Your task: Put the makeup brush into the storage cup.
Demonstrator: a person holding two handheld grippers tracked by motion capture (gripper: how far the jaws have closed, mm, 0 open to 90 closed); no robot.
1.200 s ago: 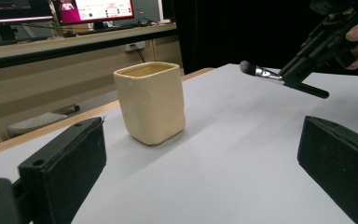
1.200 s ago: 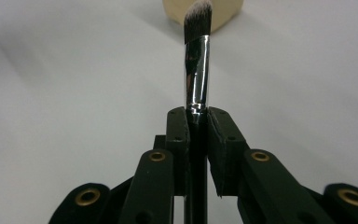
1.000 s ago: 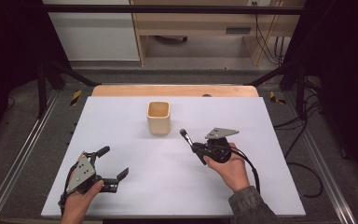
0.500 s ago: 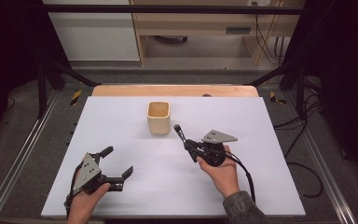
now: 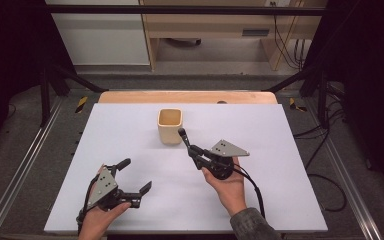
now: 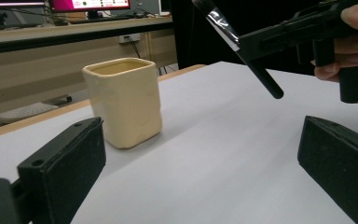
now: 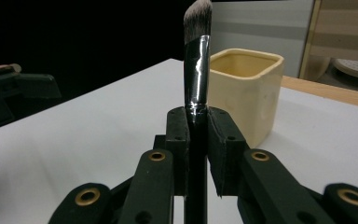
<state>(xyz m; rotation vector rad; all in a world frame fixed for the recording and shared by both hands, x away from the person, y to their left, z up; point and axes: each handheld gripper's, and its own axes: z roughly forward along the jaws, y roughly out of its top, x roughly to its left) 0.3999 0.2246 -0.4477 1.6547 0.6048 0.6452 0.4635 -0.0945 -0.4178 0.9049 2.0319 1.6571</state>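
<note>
The brush (image 7: 197, 56) sits pinched between the jaws of the right gripper (image 5: 198, 152), with its soft grey tip pointing up and away toward the cup (image 5: 170, 125). In the high view the brush tip is just beside the cup's near right corner, a little above the tabletop (image 5: 280, 150). The cup is pale yellow with rounded square sides, and it stands upright near the far middle of the tabletop. I cannot see anything inside it. The right hand (image 5: 227, 182) holds its gripper from below, and a black cable trails back from it. The left gripper (image 5: 135, 177) is well apart, near the front left edge, held by the left hand (image 5: 97, 220). Its jaws are spread wide with nothing between them. In the left gripper view they point at the cup, and the brush shows up high on the right. The tabletop is white and flat, with a strip of wood along its far edge. Behind it are a grey floor, a wooden desk (image 5: 210, 30) and dark metal frame bars (image 5: 180, 9). Nothing lies between the brush and the cup. Since a second ago, the right gripper and the brush have come closer to the cup, and the left gripper has slid a little to the right.
</note>
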